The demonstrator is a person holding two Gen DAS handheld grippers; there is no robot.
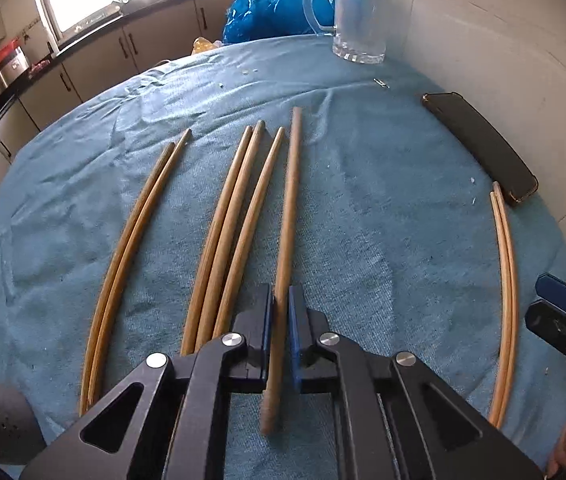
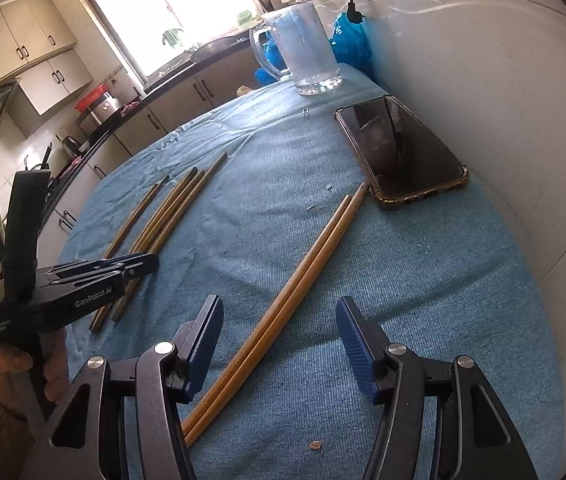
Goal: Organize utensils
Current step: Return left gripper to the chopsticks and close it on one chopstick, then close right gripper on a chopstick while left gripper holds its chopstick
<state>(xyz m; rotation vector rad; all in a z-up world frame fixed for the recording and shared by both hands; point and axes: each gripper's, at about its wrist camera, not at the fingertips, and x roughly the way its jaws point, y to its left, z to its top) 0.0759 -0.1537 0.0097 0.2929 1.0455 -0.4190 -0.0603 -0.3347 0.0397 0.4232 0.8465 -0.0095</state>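
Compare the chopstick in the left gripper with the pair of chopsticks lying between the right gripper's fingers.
The left gripper is shut on a single chopstick; the right gripper is open, and the pair of chopsticks between its fingers is not pinched. The single chopstick looks duller and browner; the pair looks more golden. The single one lies beside other chopsticks; the pair lies apart, its tips near the phone. Both are wooden, on the blue towel.

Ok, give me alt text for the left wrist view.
The left gripper is shut on one wooden chopstick lying on a blue towel. More chopsticks lie to its left, a pair to its right by a black phone, with a glass mug behind.
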